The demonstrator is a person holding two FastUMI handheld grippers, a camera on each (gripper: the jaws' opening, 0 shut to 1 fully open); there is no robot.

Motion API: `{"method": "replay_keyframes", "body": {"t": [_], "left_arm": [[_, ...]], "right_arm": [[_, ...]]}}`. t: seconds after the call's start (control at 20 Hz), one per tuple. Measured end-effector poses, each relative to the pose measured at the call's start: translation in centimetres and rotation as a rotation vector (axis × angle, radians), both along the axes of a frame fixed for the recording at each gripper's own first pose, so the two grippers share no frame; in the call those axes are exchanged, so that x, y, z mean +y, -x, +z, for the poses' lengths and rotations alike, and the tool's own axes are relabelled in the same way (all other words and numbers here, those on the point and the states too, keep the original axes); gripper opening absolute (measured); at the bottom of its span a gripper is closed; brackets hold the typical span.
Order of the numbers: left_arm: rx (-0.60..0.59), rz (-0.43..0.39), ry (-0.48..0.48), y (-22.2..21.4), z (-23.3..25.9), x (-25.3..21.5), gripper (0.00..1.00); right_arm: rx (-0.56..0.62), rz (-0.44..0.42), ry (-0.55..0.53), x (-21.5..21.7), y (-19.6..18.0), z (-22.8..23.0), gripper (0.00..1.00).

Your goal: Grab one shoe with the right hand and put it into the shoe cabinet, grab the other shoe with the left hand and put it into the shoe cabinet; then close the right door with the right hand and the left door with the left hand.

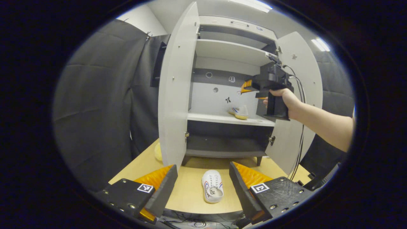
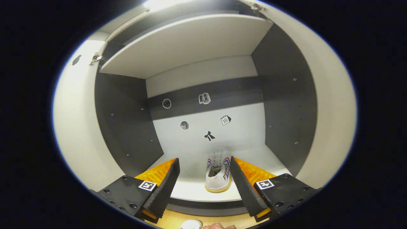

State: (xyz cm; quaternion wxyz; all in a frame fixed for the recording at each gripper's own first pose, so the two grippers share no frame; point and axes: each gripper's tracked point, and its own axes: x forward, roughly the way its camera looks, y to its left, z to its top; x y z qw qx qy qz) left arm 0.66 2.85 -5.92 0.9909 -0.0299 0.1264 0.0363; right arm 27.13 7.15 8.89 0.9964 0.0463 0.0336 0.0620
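Observation:
A white shoe [image 1: 212, 185] with red and blue stripes lies on the wooden table [image 1: 190, 197] in front of the cabinet, between the open fingers of my left gripper [image 1: 203, 187] but farther off. The other white shoe [image 1: 239, 112] stands on the cabinet's middle shelf [image 1: 219, 118]. In the right gripper view that shoe [image 2: 218, 171] rests on the shelf [image 2: 190, 190], heel toward me, just beyond my open right gripper [image 2: 205, 181], untouched. In the left gripper view a hand holds the right gripper [image 1: 251, 86] up in front of the shelf. Both cabinet doors, left [image 1: 176, 89] and right [image 1: 295, 95], stand open.
Black cloth [image 1: 101, 105] hangs to the left of the cabinet. A pale yellowish object [image 1: 158, 152] lies on the table behind the left door. Cables [image 1: 300, 127] hang from the right gripper past the right door. An upper shelf [image 2: 187, 41] roofs the compartment.

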Motion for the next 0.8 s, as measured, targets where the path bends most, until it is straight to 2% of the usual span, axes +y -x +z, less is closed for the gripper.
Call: {"method": "replay_keyframes", "body": {"t": [0.05,0.2,0.25,0.3,0.4,0.45,0.7,0.8], "left_arm": [[0.012,-0.018,0.000,0.2,-0.8,-0.3,0.94],[0.024,-0.063,0.006,-0.2,-1.9,-1.3,0.92],[0.027,-0.076,0.009,-0.5,-2.4,-1.7,0.92],[0.031,-0.088,0.011,-1.0,-3.0,-2.0,0.94],[0.052,-0.113,0.008,-2.1,-4.7,-2.8,0.94],[0.062,-0.130,0.003,-2.6,-5.7,-3.1,0.94],[0.131,-0.196,-0.025,-5.5,-10.7,-4.3,0.94],[0.150,-0.212,-0.044,-7.2,-12.7,-4.1,0.92]], "right_arm": [[-0.004,-0.002,0.005,-0.2,1.6,0.2,0.98],[-0.015,-0.019,0.028,-1.4,5.2,0.1,0.98],[-0.012,-0.027,0.035,-1.9,6.5,-0.3,0.92],[-0.007,-0.033,0.035,-2.5,7.6,-0.8,0.98],[0.006,-0.044,0.012,-3.6,9.5,-2.2,0.98],[0.017,-0.054,0.005,-4.3,10.4,-3.2,1.00],[0.128,-0.062,0.042,-6.3,14.5,-9.9,0.98],[0.157,-0.063,0.031,-6.7,16.1,-11.8,0.98]]}}
